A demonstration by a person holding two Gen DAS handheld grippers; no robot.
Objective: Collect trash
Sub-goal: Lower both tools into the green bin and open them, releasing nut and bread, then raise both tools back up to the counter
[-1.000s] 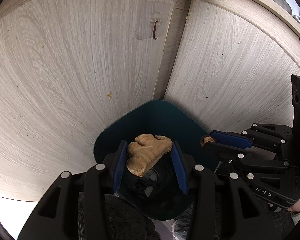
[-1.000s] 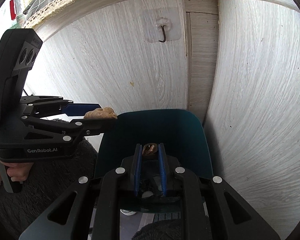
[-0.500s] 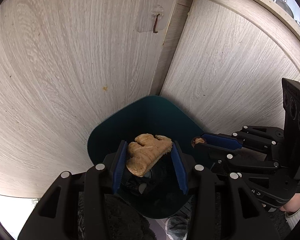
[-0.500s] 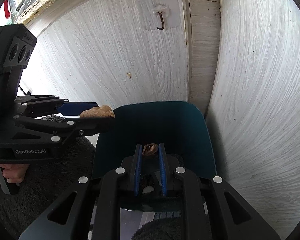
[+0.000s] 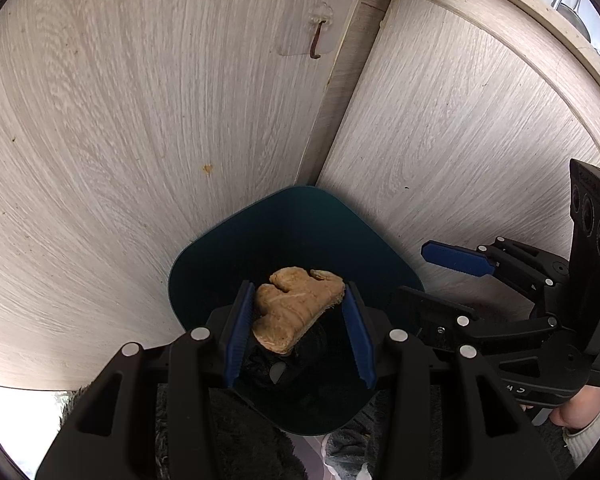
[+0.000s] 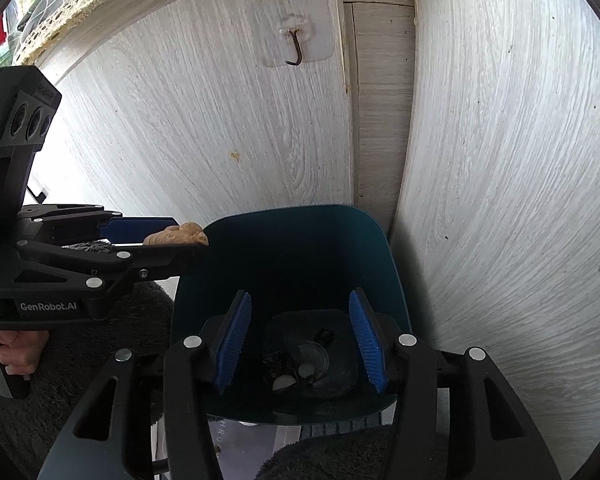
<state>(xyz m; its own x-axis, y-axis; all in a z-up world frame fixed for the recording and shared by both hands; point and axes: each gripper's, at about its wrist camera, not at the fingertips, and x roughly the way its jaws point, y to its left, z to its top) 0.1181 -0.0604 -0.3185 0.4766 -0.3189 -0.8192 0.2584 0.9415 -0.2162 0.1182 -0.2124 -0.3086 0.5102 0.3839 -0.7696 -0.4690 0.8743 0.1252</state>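
I held my left gripper (image 5: 298, 320) pinching the tan, knobbly ginger scrap (image 5: 296, 306) over the dark teal plastic bin (image 6: 300, 240), ready to drop it; my right gripper (image 6: 300, 344) hung spread and empty above the bin.

The bin (image 6: 292, 264) stands in the cabinet corner (image 6: 376, 140) (hook (image 6: 294, 50) above), scraps (image 6: 300, 364) inside.

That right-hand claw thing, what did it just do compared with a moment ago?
The right gripper opened over the teal bin; the small brown scrap it pinched is gone from between its fingers, presumably dropped among the trash in the bin. The left gripper is unchanged, shut on the tan ginger-like piece, above the bin's edge.
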